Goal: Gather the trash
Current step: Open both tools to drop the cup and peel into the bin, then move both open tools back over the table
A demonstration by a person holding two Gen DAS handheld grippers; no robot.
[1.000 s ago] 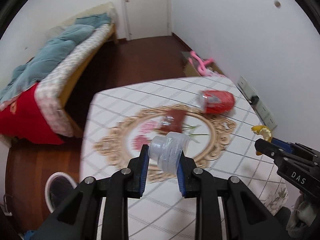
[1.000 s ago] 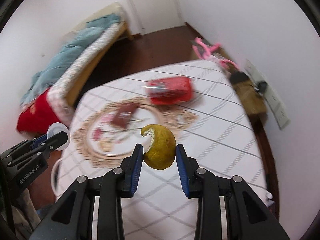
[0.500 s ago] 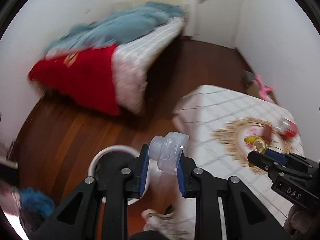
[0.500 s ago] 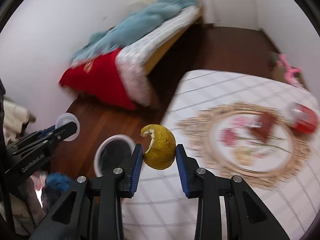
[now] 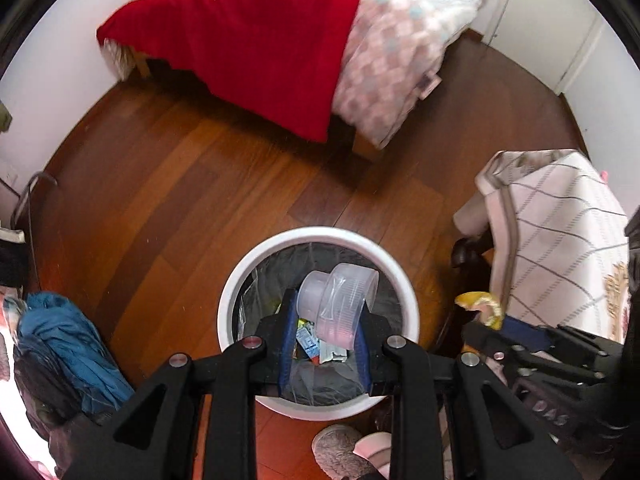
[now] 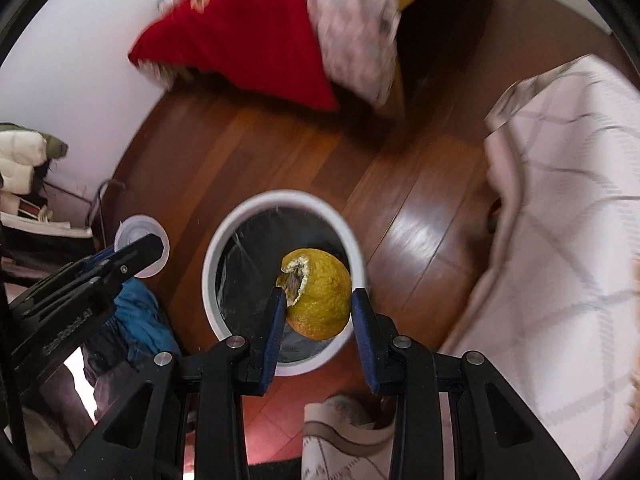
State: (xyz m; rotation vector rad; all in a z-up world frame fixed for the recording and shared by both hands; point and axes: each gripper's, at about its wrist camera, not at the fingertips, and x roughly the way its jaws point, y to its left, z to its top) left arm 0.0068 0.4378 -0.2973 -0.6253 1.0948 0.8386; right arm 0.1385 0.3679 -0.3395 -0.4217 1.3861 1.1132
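You've got a clear plastic cup (image 5: 338,304) tilted on its side and a yellow fruit peel (image 6: 318,294), both above the white, black-lined bin (image 5: 318,236) holding wrappers.

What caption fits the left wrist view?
Left gripper holding a clear plastic cup above the white bin.

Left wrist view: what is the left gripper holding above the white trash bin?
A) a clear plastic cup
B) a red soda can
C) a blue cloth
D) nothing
A: the left gripper is shut on a clear plastic cup, held over the open mouth of the white trash bin, which is lined with a dark bag and already has wrappers in it.
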